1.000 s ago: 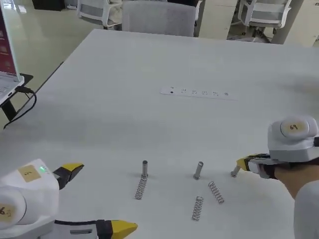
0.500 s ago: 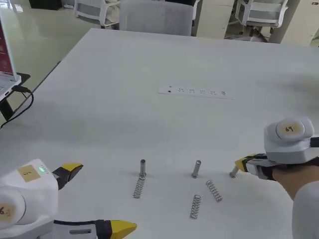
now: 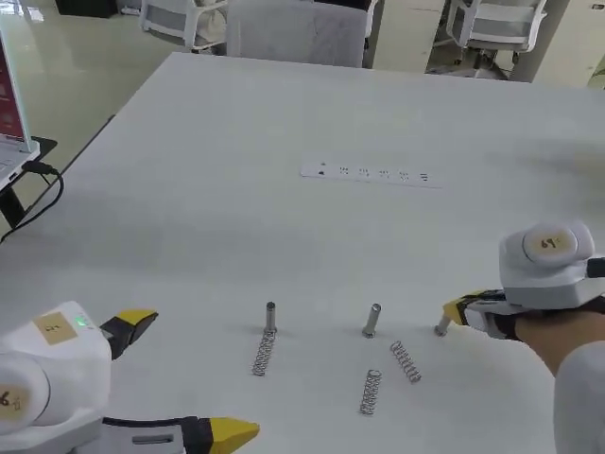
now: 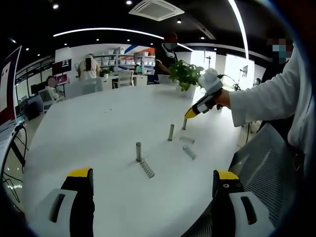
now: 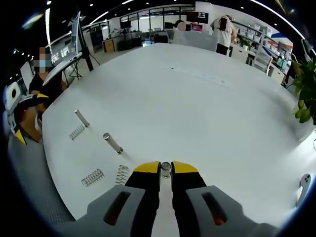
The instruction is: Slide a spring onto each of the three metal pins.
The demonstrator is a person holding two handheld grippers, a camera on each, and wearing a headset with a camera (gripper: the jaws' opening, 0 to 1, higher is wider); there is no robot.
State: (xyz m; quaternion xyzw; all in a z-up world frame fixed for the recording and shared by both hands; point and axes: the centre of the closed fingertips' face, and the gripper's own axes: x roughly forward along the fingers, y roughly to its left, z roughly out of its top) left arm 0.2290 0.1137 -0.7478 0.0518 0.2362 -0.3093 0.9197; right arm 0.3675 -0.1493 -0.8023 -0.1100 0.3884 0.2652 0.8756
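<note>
Three short metal pins stand in a row on the white table: a left pin, a middle pin and a right pin. Three springs lie flat close by: one at the left pin's foot, one in front of the middle pin and one between the middle and right pins. My right gripper is shut on the right pin, whose top shows between the yellow tips. My left gripper is held open at the near left, with nothing between its jaws.
A flush socket strip sits in the table's middle. Office chairs stand along the far edge. A laptop and its cable are off the left edge. People stand in the background.
</note>
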